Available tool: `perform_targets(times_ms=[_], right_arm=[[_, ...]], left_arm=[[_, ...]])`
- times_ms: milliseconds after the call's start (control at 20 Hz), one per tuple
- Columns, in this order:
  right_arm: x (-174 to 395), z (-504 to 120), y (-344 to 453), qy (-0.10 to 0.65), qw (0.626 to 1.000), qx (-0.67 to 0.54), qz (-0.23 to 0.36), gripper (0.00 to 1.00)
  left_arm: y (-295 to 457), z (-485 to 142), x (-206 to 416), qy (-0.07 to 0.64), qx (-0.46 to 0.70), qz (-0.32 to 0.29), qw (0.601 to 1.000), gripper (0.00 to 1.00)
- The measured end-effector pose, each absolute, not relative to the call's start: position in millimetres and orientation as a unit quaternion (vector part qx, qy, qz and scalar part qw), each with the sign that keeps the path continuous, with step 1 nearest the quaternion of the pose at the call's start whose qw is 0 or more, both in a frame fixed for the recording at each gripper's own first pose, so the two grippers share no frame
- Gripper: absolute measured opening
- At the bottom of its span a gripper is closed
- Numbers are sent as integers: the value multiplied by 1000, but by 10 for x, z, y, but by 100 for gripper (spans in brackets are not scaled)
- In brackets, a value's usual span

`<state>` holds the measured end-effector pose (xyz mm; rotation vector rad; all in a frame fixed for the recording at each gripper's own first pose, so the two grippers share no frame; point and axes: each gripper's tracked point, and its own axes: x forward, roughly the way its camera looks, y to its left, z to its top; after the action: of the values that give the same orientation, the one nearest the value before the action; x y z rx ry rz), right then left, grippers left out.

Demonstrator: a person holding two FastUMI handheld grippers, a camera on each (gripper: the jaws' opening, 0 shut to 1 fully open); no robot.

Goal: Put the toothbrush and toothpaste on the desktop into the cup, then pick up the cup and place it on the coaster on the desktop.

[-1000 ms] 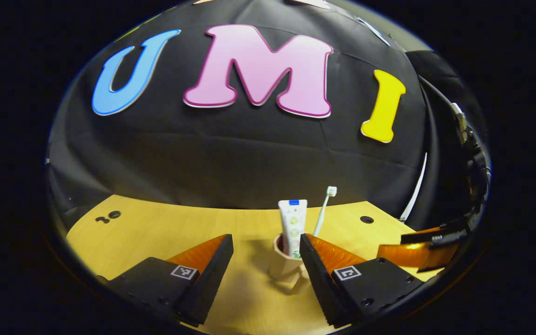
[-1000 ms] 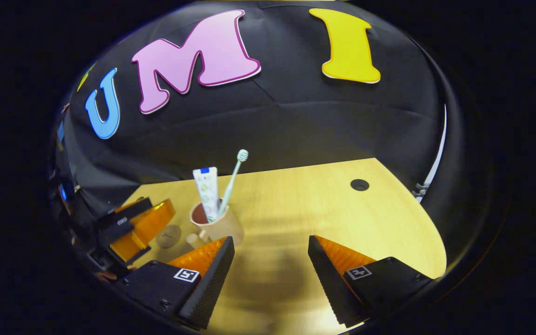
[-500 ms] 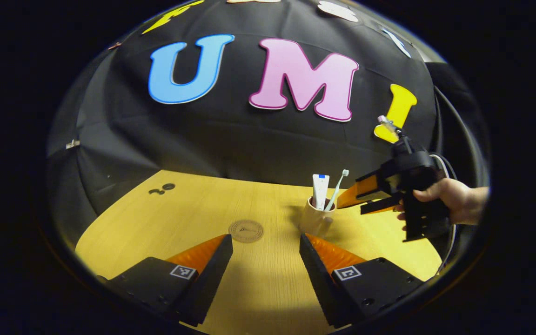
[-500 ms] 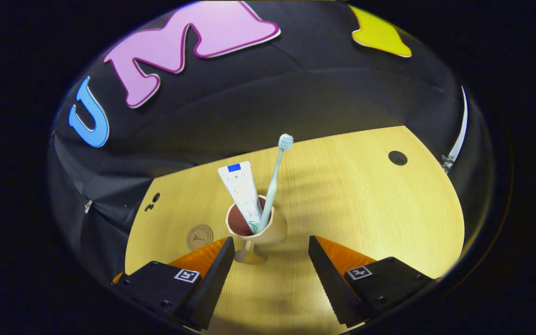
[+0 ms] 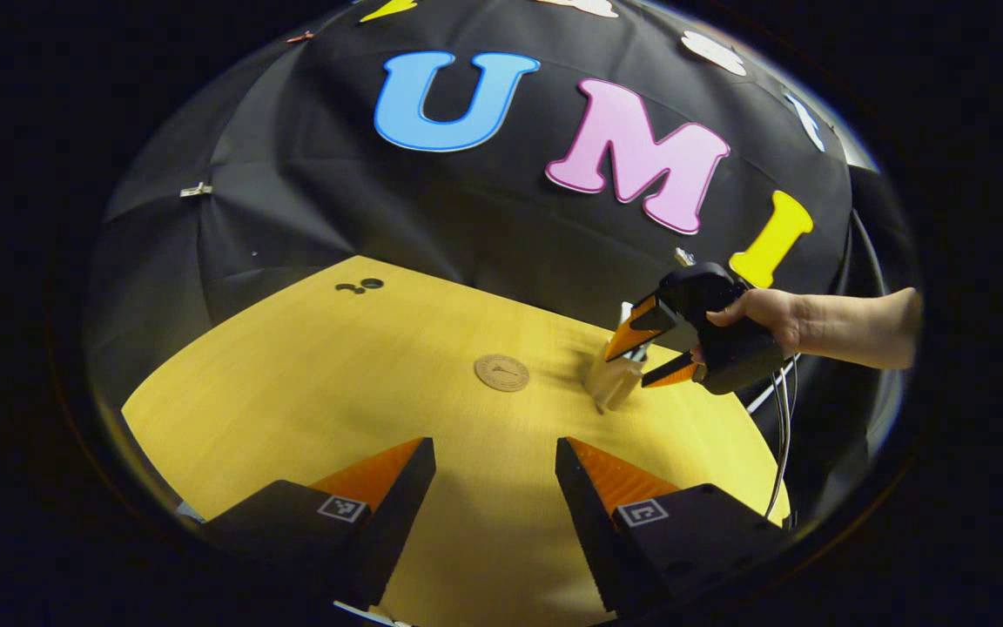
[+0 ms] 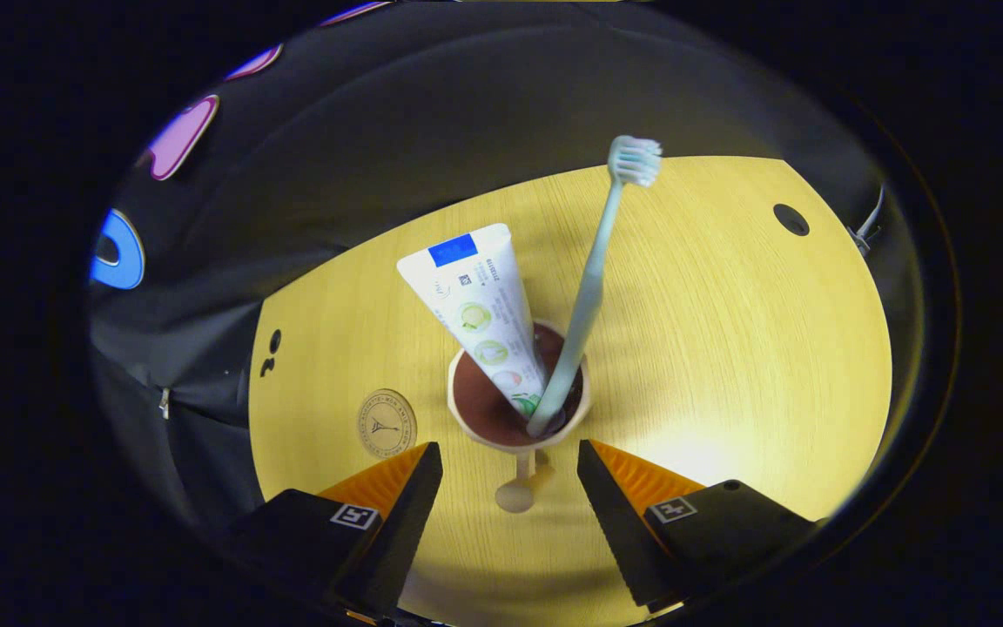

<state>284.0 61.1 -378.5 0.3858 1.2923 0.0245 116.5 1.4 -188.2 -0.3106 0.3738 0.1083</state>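
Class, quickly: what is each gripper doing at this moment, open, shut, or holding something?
Left gripper: open, holding nothing, above the desktop.
Right gripper: open, fingers either side of the cup, not gripping it.

Cup beside the coaster, on the desktop
The toothbrush (image 6: 590,287) and toothpaste (image 6: 481,312) stand in the cup (image 6: 467,427); the coaster (image 6: 387,423) lies just left, on the desktop (image 6: 728,348).
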Motion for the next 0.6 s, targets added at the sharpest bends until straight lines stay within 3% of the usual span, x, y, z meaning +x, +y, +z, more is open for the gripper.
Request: perform_targets(times_ms=[50,100,400,600], right_arm=[[2832,-3834,596,603,782,160,11,86],[2807,-3891,628,612,776,152,10,95],[2815,-4226,638,633,763,130,-19,92],[2848,-4305,599,636,760,131,-34,75]], left_arm=[[80,-1871,1132,182,-157,63,969,89],[178,-1845,1090,178,-162,74,968,89],[470,-1949,867,185,-175,119,960,89],[524,-2050,737,197,-181,139,953,89]])
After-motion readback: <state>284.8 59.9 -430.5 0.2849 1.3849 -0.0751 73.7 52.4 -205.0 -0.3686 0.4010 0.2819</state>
